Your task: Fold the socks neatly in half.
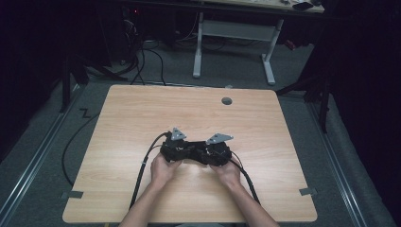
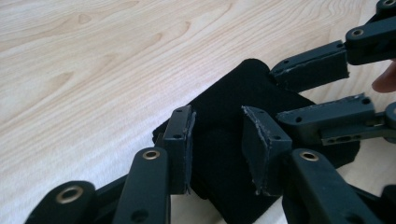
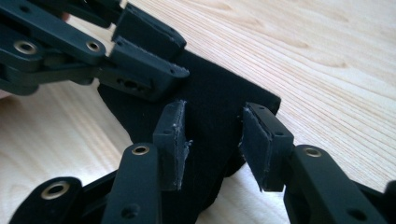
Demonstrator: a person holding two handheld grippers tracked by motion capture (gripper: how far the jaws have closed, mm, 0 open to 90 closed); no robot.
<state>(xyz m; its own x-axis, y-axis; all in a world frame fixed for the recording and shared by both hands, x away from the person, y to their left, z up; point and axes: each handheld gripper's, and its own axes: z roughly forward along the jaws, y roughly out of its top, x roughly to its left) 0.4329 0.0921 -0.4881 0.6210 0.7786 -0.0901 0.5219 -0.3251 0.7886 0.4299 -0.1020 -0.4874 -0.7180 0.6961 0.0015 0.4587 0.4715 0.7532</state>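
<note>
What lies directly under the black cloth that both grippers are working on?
The black cloth lies on the bare wooden table, whose grain shows all round it. Whatever sits beneath the cloth itself is covered.

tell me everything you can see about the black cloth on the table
The black cloth is a small, matte, soft-looking piece, apparently folded, lying flat on the wooden table near the person's edge. Both grippers meet over it: the left gripper and right gripper each have their jaws open astride it, pads not pressing.

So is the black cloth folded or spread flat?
Folded: the black cloth lies doubled and bunched on the table, with layered edges showing in both gripper views.
</note>
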